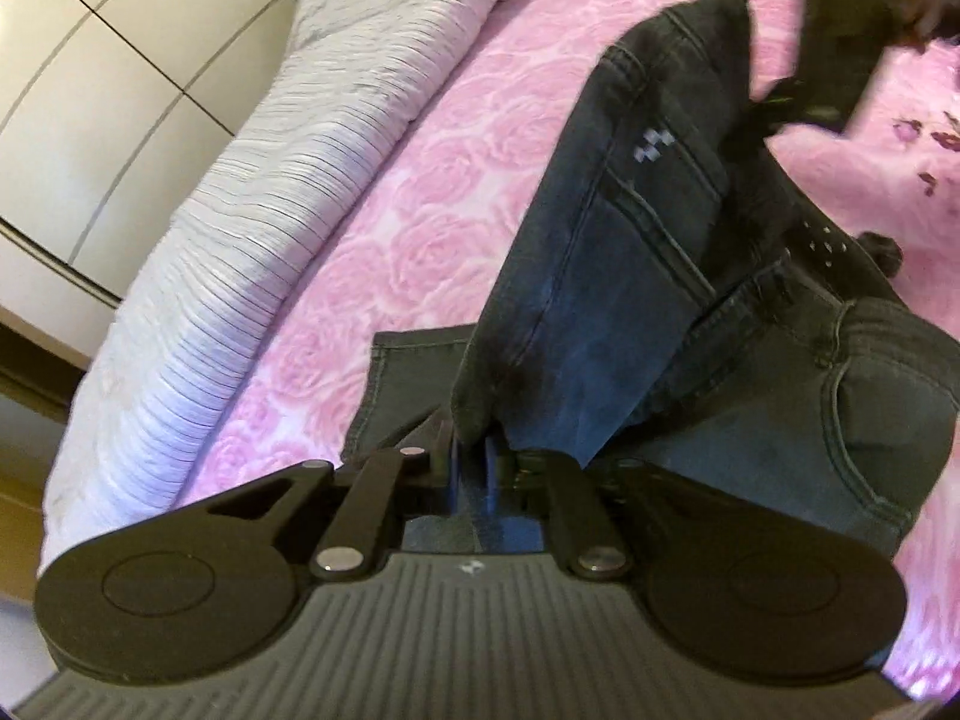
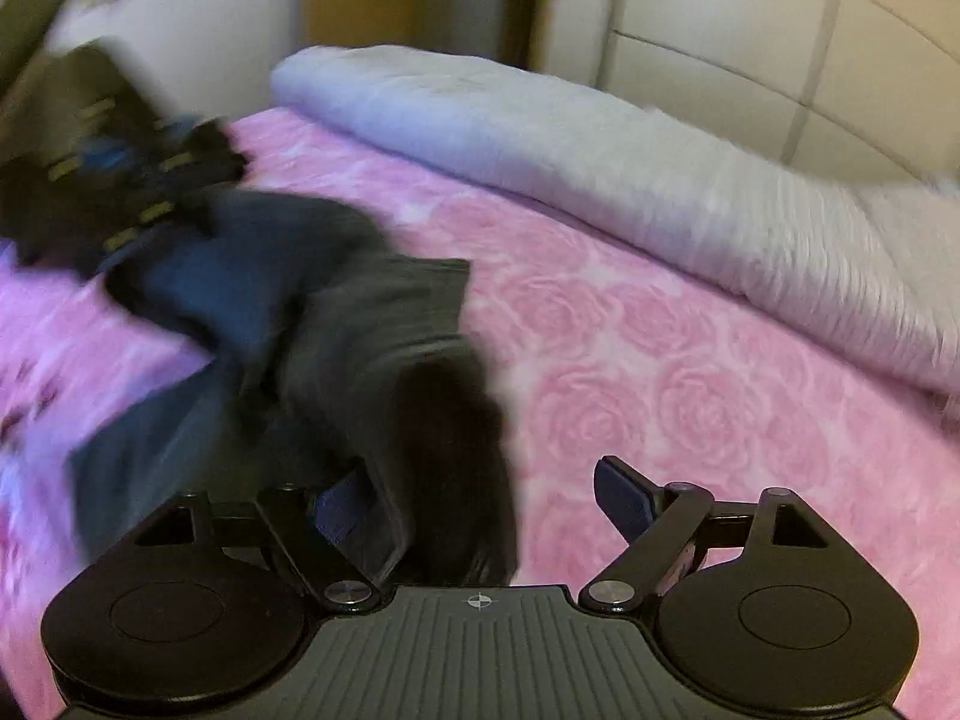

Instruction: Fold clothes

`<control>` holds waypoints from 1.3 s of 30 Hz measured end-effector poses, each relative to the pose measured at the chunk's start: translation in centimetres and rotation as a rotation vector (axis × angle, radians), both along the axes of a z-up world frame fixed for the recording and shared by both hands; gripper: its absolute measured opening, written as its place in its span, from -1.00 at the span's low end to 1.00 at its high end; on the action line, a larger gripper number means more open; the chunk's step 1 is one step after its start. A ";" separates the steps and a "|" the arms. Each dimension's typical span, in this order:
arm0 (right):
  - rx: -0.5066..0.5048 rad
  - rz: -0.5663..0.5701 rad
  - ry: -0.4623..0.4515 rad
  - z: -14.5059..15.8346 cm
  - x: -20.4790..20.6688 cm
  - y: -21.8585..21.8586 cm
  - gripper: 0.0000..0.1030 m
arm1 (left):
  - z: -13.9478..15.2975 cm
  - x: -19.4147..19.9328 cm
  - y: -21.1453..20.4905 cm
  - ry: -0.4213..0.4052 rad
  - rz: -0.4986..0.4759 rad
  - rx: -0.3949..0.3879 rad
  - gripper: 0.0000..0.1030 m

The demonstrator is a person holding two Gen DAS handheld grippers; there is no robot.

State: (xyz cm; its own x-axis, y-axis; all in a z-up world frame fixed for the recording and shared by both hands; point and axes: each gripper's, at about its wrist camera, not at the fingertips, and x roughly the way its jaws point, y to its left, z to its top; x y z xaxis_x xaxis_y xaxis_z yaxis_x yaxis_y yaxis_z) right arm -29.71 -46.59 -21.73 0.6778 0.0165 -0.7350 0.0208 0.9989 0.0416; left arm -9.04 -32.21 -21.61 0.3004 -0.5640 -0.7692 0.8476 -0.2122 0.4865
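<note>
A pair of dark blue-black jeans lies bunched on the pink rose-patterned bedspread. My left gripper is shut on an edge of the jeans and holds the cloth lifted towards the camera. In the right wrist view the jeans are blurred. My right gripper is open, with its left finger against the fabric and its right finger over bare bedspread. The other gripper shows blurred at the upper left of that view.
A rolled pale lilac blanket lies along the far side of the bed, also in the right wrist view. Cream wardrobe doors stand behind it. A purple floral print marks the bedspread at the right.
</note>
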 end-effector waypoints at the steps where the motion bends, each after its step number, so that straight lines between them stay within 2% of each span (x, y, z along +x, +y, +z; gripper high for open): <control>1: 0.127 -0.027 0.024 -0.5 1.0 -1.1 -0.38 | 0.2 0.4 0.0 0.009 -0.013 0.003 -0.89; 2: 0.243 -0.060 0.042 -0.6 1.6 -2.0 -0.79 | 0.4 0.8 -0.1 0.017 -0.026 0.005 -0.90; 5: 0.220 -0.081 0.039 2.0 0.7 -1.1 -0.82 | 2.6 1.6 -1.1 0.019 -0.046 -0.037 -0.91; 9: 0.222 -0.116 0.005 7.3 -2.9 -0.7 -0.82 | 8.0 1.2 -4.8 0.043 -0.127 -0.131 -0.91; 12: 0.244 -0.189 -0.039 11.5 -5.8 -3.2 -0.82 | 11.8 0.2 -8.7 0.077 -0.199 -0.204 -0.91; 15: 0.246 -0.266 -0.074 14.8 -7.5 -7.3 -0.82 | 13.0 -1.1 -15.1 0.111 -0.230 -0.254 -0.90; 17: 0.228 -0.325 -0.090 15.9 -7.4 -11.7 -0.82 | 12.7 -1.9 -20.4 0.142 -0.211 -0.269 -0.79; 20: 0.161 -0.419 -0.076 15.5 -6.0 -18.6 -0.79 | 11.9 -1.1 -26.0 0.237 -0.093 -0.269 -0.14; 21: 0.138 -0.456 -0.065 14.6 -5.3 -21.0 -0.78 | 11.6 -0.8 -27.8 0.269 -0.052 -0.268 -0.15; 22: 0.117 -0.487 -0.048 13.6 -4.6 -23.1 -0.65 | 11.3 -0.5 -29.6 0.302 -0.010 -0.268 -0.19; 23: 0.087 -0.518 -0.017 12.3 -4.0 -24.8 -0.40 | 11.1 -0.1 -30.0 0.309 0.034 -0.279 -0.24; 25: 0.020 -0.573 0.050 9.8 -3.4 -27.1 -0.10 | 10.3 0.9 -28.7 0.333 0.117 -0.276 -0.23; 27: -0.007 -0.596 0.073 8.0 -4.0 -27.4 -0.04 | 8.3 2.1 -26.1 0.333 0.209 -0.239 -0.23; 29: 0.061 -0.572 0.075 6.2 -5.1 -26.2 0.12 | 5.6 3.1 -22.9 0.319 0.293 -0.159 -0.23; 31: 0.094 -0.560 0.115 4.2 -6.1 -24.5 0.14 | 2.7 3.7 -19.5 0.300 0.385 -0.076 -0.23; 33: 0.160 -0.546 0.143 2.1 -7.0 -22.4 0.15 | 0.2 4.0 -16.1 0.315 0.442 0.005 -0.23; 34: 0.191 -0.522 0.156 1.2 -7.3 -21.0 0.16 | -0.7 3.8 -14.5 0.320 0.446 0.034 -0.22; 36: 0.243 -0.453 0.185 -0.3 -7.5 -18.0 0.17 | -2.3 2.6 -11.3 0.294 0.389 0.083 -0.17; 39: 0.253 -0.230 0.199 -1.0 -6.2 -11.3 0.20 | -4.4 0.5 -7.4 0.179 0.214 0.143 -0.08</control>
